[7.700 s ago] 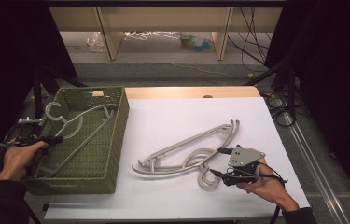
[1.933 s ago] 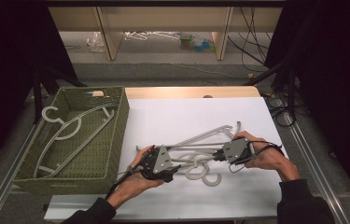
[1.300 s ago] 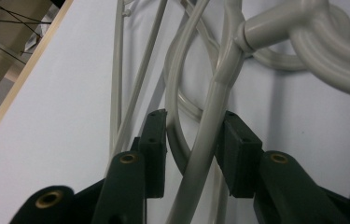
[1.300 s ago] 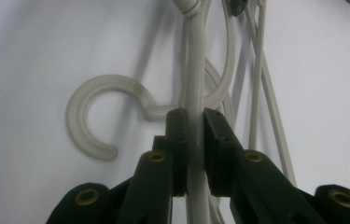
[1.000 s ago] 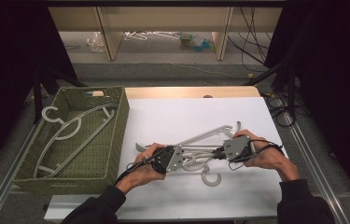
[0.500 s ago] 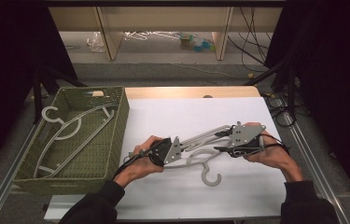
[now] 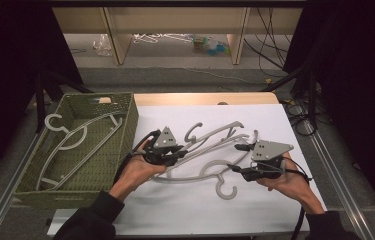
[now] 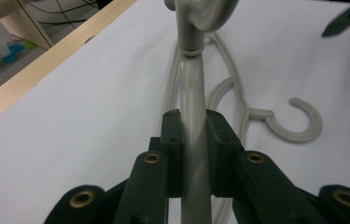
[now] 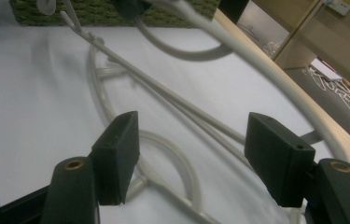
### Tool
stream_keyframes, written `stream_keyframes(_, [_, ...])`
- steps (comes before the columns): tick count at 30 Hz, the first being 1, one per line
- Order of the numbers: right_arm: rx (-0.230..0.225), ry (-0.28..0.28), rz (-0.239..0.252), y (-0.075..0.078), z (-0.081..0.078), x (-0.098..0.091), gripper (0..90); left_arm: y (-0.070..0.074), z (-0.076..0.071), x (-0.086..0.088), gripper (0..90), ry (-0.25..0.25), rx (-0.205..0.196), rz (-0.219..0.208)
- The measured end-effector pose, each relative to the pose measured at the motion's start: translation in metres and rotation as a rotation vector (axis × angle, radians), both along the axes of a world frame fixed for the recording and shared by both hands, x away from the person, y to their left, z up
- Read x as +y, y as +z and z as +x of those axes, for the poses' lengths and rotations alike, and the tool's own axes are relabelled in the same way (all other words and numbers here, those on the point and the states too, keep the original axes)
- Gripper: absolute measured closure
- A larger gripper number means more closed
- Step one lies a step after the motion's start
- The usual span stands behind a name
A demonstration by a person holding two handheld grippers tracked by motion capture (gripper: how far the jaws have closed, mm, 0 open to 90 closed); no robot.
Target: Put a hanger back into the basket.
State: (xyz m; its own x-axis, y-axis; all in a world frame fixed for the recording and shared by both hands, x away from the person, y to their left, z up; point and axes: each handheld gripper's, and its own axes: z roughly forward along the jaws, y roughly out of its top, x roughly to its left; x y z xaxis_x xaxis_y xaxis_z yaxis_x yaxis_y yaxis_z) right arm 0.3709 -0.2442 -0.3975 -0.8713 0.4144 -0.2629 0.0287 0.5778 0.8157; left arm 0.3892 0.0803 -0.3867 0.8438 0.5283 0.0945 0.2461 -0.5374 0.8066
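I have the left gripper clamped on the upper hanger at frame centre to lift it clear; right gripper gapes wide, empty, beside the lower hanger.

Seen from above my side, the high view looks forward and down across the white counter, taking in my forearms, the green basket at left and shelving beyond. The camera on my left hand-held gripper looks close along its jaws over the counter toward its wooden edge. The one on my right hand-held gripper sits low, facing the basket. All three share the grey hangers.
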Motion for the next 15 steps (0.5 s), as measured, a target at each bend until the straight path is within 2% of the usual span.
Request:
stream_keyframes(2, [0.004, -0.002, 0.006, -0.001, -0.004, 0.0, 36.2, 0.008, -0.007, 0.005, 78.9, 0.003, 0.004, -0.02])
stream_keyframes(3, [0.008, -0.002, 0.015, -0.003, -0.014, 0.002, 35.6, 0.012, -0.011, 0.008, 78.9, 0.005, 0.01, -0.033])
stream_keyframes(4, [0.008, -0.002, 0.015, -0.003, -0.014, 0.002, 35.6, 0.016, -0.015, 0.01, 78.9, 0.02, 0.02, -0.066])
stream_keyframes(5, [0.017, 0.0, 0.033, -0.004, -0.018, 0.002, 35.6, 0.021, -0.017, 0.013, 78.8, 0.003, 0.025, -0.058])
stream_keyframes(6, [0.024, 0.002, 0.064, -0.006, -0.023, 0.001, 35.0, 0.025, -0.021, 0.016, 78.9, 0.021, 0.033, -0.088])
stream_keyframes(8, [0.032, 0.001, 0.075, -0.007, -0.025, 0.001, 34.5, 0.036, -0.026, 0.026, 78.9, 0.021, 0.038, -0.101])
stream_keyframes(10, [0.043, -0.006, 0.102, -0.01, -0.029, 0.0, 33.8, 0.043, -0.031, 0.033, 78.9, 0.039, 0.049, -0.138])
stream_keyframes(15, [0.068, -0.021, 0.12, -0.017, -0.032, -0.002, 32.0, 0.063, -0.035, 0.058, 78.9, 0.058, 0.062, -0.213])
